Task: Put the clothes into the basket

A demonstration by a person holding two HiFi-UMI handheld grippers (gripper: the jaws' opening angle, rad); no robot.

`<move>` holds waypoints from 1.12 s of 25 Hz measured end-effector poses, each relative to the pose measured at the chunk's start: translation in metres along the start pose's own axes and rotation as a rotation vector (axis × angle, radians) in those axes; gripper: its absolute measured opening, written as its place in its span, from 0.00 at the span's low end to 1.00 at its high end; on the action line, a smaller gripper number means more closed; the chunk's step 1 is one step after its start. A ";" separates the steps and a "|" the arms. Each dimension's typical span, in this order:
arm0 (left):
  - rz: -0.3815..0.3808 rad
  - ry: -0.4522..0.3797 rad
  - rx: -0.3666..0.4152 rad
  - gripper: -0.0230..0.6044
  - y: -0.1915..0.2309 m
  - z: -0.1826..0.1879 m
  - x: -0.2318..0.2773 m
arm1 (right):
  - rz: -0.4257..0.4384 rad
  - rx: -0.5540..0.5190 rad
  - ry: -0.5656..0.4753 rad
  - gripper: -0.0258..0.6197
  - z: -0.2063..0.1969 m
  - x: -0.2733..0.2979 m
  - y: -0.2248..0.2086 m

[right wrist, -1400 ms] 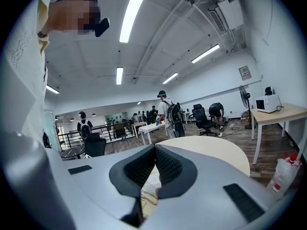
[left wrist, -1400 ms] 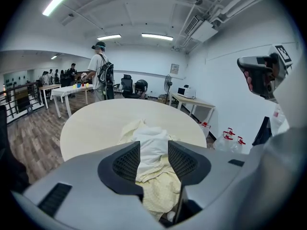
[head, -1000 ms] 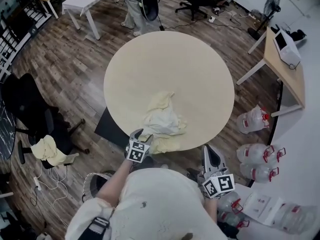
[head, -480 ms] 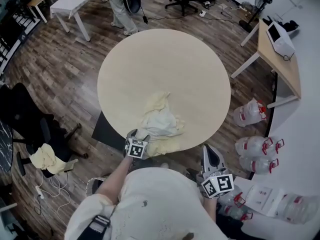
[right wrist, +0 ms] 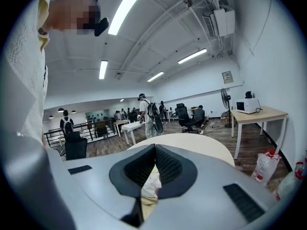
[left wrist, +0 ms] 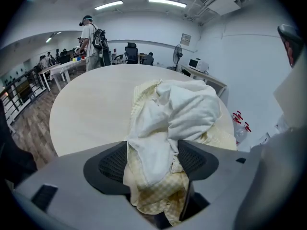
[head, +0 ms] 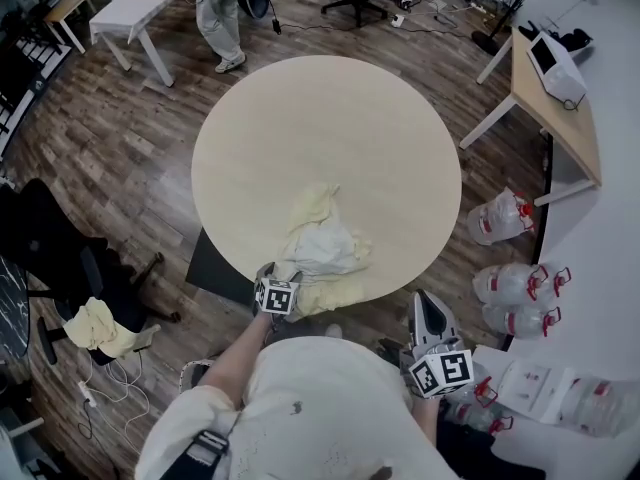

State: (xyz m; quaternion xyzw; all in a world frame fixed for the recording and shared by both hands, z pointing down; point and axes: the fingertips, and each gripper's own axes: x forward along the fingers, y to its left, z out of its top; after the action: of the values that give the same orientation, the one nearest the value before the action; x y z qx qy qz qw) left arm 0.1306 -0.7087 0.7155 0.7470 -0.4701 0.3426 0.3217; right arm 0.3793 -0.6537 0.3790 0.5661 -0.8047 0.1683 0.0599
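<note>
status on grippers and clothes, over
Left gripper fingers just opened wide, clothes between them. Right gripper shut, empty. Clothes heaped at table near edge, not basketed.

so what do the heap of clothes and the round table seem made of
Crumpled pale yellow and white clothes: soft matte woven fabric, possibly cotton; creases and droops, the yellow piece showing a fine check. Round beige table: smooth matte top, perhaps laminate; even colour, no grain.

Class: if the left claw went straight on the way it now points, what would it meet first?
The pile of clothes at the near edge of the round table. The left claw has just been opening, and cloth already lies between its jaws, so contact is probably immediate.
</note>
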 end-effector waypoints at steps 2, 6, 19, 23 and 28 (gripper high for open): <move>0.000 0.021 -0.031 0.58 0.003 -0.005 0.004 | -0.008 0.002 0.002 0.05 -0.002 -0.002 0.000; -0.004 0.038 -0.052 0.58 0.002 -0.008 0.011 | -0.012 -0.001 0.005 0.05 -0.006 -0.006 -0.003; -0.129 0.046 -0.025 0.58 -0.021 0.002 0.009 | -0.059 0.011 0.014 0.05 -0.009 -0.007 -0.011; -0.125 0.078 -0.039 0.56 -0.022 -0.003 0.019 | -0.061 0.008 0.017 0.05 -0.010 -0.003 -0.015; -0.159 0.113 -0.011 0.29 -0.035 -0.007 0.025 | -0.054 0.006 0.022 0.05 -0.013 -0.001 -0.010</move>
State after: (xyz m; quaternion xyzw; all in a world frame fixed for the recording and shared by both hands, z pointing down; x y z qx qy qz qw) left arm 0.1699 -0.7028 0.7344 0.7597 -0.3923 0.3549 0.3782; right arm 0.3876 -0.6514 0.3924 0.5859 -0.7880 0.1752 0.0718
